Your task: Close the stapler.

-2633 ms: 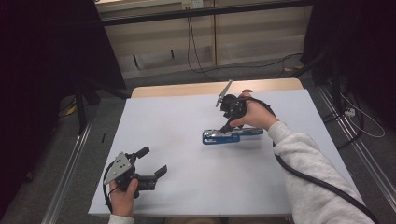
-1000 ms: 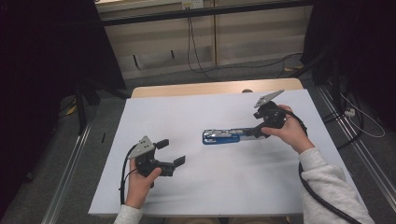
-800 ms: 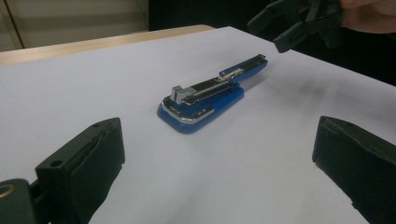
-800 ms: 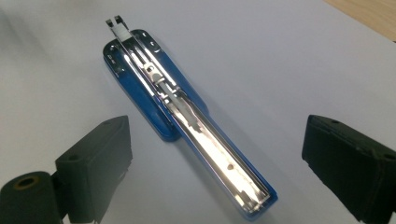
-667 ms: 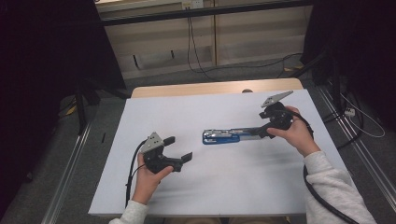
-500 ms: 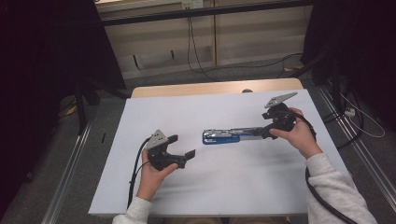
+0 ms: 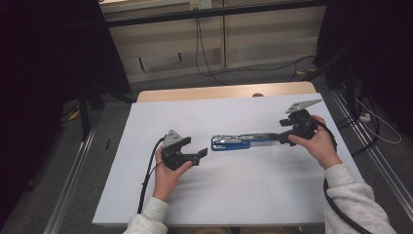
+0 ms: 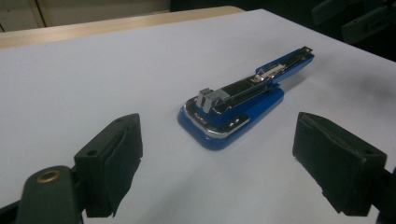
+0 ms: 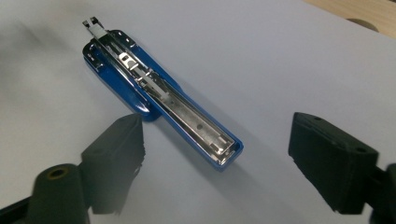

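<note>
Left gripper (image 7: 197, 155) moved in toward the blue metal stapler (image 7: 238, 141) since 0.5 s ago; right gripper (image 7: 281, 137) holds position at its far end, jaw state unclear from above. White table sheet (image 7: 234, 195), dark room. Left gripper view: jaws wide, stapler (image 8: 238, 105) between, untouched. Right gripper view: jaws wide, stapler (image 9: 159, 88) ahead.

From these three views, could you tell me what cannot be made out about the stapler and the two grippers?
- Stapler underside: hidden in all views, as it lies flat on the white table cover.
- Whether staples are loaded: the open metal channel is too small and glary in the right gripper view.
- Left gripper and right gripper bodies: cut off by the bottom edge of each gripper's own view.
</note>
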A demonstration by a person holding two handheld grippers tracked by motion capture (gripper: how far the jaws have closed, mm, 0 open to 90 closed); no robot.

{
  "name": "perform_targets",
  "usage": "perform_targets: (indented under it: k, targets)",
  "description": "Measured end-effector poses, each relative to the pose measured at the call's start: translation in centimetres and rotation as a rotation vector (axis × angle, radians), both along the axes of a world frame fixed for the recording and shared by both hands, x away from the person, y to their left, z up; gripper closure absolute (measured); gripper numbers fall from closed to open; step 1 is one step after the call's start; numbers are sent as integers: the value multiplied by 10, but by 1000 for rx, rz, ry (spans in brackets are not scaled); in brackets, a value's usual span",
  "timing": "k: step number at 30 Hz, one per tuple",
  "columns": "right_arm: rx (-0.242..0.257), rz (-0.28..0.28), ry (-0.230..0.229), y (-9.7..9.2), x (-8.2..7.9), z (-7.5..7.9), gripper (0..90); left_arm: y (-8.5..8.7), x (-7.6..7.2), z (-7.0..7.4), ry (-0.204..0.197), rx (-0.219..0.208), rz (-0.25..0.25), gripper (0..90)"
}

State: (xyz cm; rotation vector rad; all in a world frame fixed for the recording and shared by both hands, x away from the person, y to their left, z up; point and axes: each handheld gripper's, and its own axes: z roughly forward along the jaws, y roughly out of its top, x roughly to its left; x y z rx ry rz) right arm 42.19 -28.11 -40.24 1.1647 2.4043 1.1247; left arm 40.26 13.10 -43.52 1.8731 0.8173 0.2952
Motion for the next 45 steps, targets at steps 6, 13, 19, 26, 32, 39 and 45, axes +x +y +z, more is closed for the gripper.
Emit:
perform_targets:
  k: [6, 13, 19, 26, 32, 39, 45]
  targets:
    - [-23, -18, 8, -1, -2, -1, 358, -8, 8, -5, 14, 32, 4, 422]
    - [-47, -30, 3, -7, -6, -1, 636, -14, 15, -9, 71, 56, 8, 655]
    - [-91, -36, 27, -9, -7, -8, 851, -18, 19, -15, 108, 90, 9, 791]
    - [-113, -75, 47, -13, -6, -20, 900, -21, 24, -21, 143, 127, 21, 855]
    - [-151, -75, 83, -11, -3, -32, 900, -26, 26, -22, 150, 162, 7, 890]
    - [-152, -68, 93, -9, -2, -37, 900, -33, 30, -24, 155, 190, 7, 898]
    - [-163, -63, 98, -8, -1, -41, 900, -35, 33, -26, 170, 195, 10, 898]
